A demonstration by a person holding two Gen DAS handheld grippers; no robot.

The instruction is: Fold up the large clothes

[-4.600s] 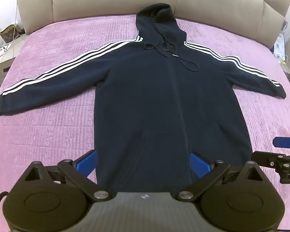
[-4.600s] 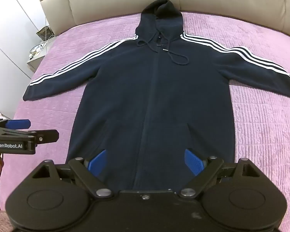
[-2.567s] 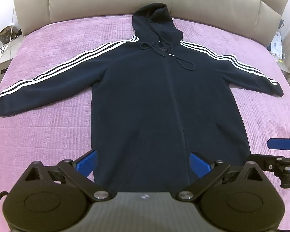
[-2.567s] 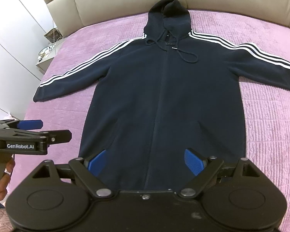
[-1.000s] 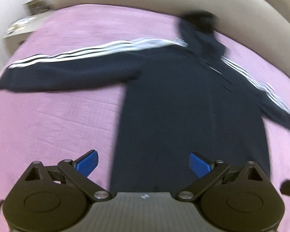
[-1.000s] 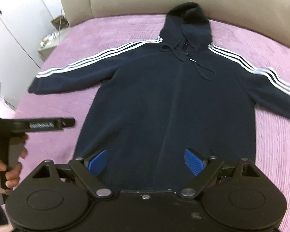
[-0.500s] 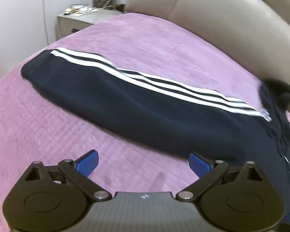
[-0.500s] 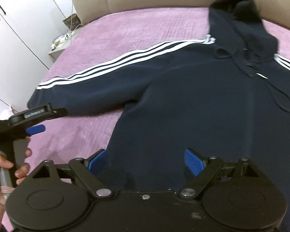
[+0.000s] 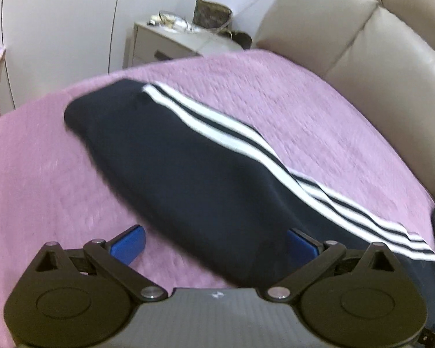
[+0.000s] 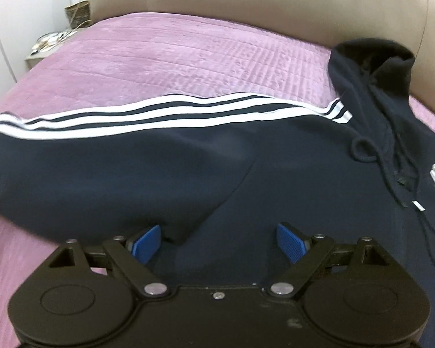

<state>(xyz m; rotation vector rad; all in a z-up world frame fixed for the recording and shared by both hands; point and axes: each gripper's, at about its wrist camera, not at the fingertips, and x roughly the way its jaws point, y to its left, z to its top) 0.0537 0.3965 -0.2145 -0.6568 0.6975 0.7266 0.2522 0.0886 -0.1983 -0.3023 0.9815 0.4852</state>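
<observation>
Left wrist view shows the left gripper [image 9: 214, 243] with its blue-padded jaws spread wide and holding nothing, hovering low over the striped sleeve [image 9: 194, 171] of a navy hoodie [image 10: 275, 197]. That sleeve lies stretched flat across the purple quilted bedspread [image 9: 37, 179], its cuff toward a grey nightstand [image 9: 162, 43] beside the beige padded headboard [image 9: 362, 34]. From the right wrist view, the right gripper [image 10: 219, 242] is likewise wide open and empty, poised over the dark fabric where the sleeve meets the body, near the underarm. The hood [image 10: 374, 66] rests against the headboard, and its drawstrings [image 10: 403, 185] trail loosely down the chest.
</observation>
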